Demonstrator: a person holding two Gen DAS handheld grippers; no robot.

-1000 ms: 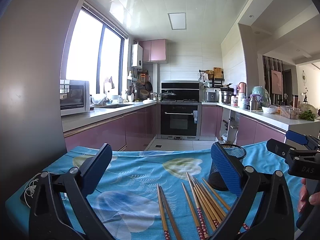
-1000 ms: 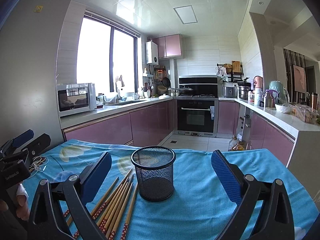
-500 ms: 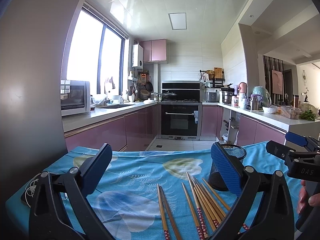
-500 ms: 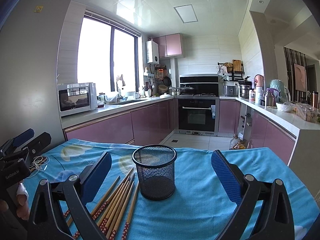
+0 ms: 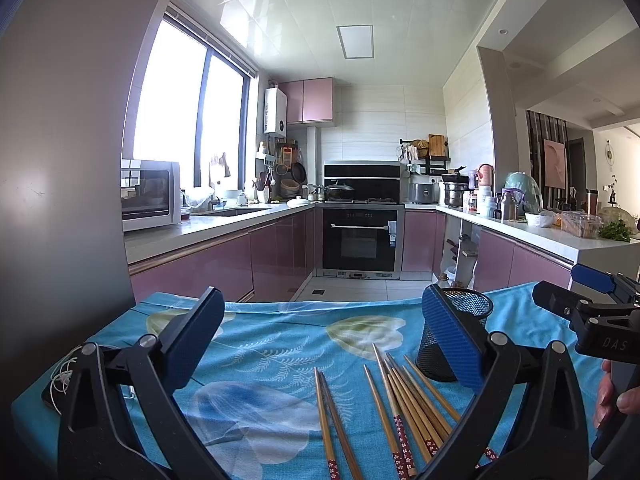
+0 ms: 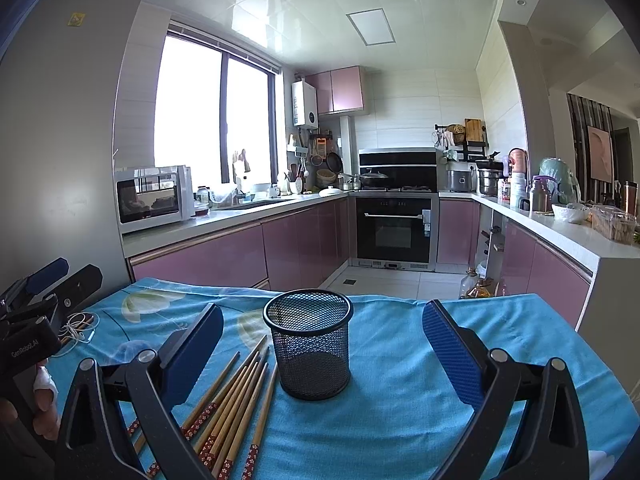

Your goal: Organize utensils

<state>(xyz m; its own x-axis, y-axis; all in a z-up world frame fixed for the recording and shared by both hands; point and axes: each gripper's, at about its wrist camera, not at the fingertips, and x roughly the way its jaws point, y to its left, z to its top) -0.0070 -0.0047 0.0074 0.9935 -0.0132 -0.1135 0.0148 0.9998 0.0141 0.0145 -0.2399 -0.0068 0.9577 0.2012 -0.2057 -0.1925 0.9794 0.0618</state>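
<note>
Barely anything differs from half a second back: both grippers hover in about the same spots, the chopsticks and cup lie exactly as they did, and the view has only crept a hair.

The left gripper (image 5: pixel 323 340) has its blue-padded jaws spread wide with nothing between them, held low and level over the table, pointing toward the kitchen. Right below its gap, a bit toward the right pad, lies the loose bunch of wooden chopsticks with red flowered ends (image 5: pixel 404 400), flat on the turquoise leaf-print tablecloth (image 5: pixel 272 344); two of them sit apart on the left side of the bunch. Just behind its right pad stands the black wire-mesh cup (image 5: pixel 468 320), upright and empty as far as I can see.

The right gripper (image 6: pixel 323 344) is spread wide too, gripping nothing, also held low and level. The mesh cup (image 6: pixel 308 344) sits almost dead centre between its pads, a little ahead, and the chopsticks (image 6: pixel 236 396) fan out beside its left pad, tips reaching near the cup's base but not in it.

Off at its far left you can see the person's fingers (image 6: pixel 42 396) wrapped round the left gripper's handle, and a white earphone cable (image 6: pixel 78 330) beyond.
</note>
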